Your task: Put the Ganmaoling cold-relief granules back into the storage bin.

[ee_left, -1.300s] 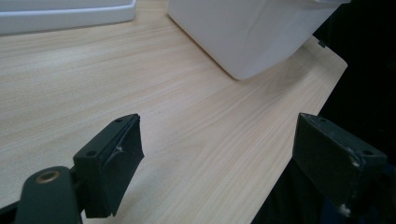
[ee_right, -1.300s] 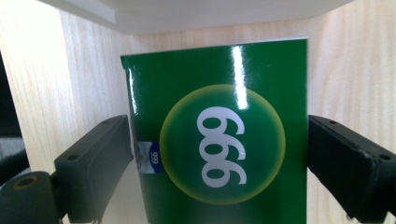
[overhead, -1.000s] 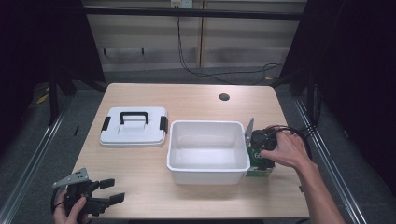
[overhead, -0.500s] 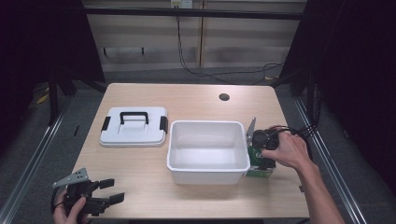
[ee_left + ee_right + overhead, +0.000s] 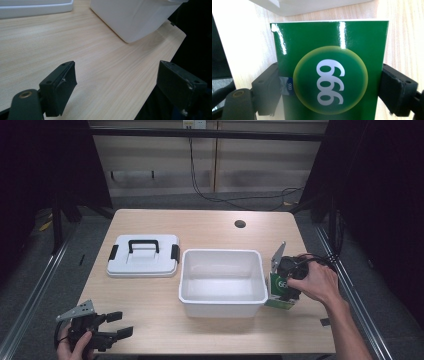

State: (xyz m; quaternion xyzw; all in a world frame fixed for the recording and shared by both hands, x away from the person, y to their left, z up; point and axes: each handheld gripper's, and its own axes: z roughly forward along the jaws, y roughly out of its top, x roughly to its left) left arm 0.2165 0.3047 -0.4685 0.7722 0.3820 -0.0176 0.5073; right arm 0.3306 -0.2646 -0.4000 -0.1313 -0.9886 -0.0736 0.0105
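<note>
A glossy green box (image 5: 276, 295) (image 5: 329, 50) with a yellow-green circle and white digits stands on the table against the right outer wall of the white bin (image 5: 220, 254). My right gripper (image 5: 283, 292) (image 5: 329, 92) reaches down from above and is shut on the green box, one jaw pressed to each side of it. My left gripper (image 5: 120, 324) (image 5: 116, 82) rests open at the table's front left corner, with only bare wood between its jaws.
A white lid (image 5: 143, 262) (image 5: 32, 7) with a black handle and side clips lies left of the bin (image 5: 135, 20). A round cable hole (image 5: 240, 224) sits at the back right. The table's front edge runs just under my left gripper.
</note>
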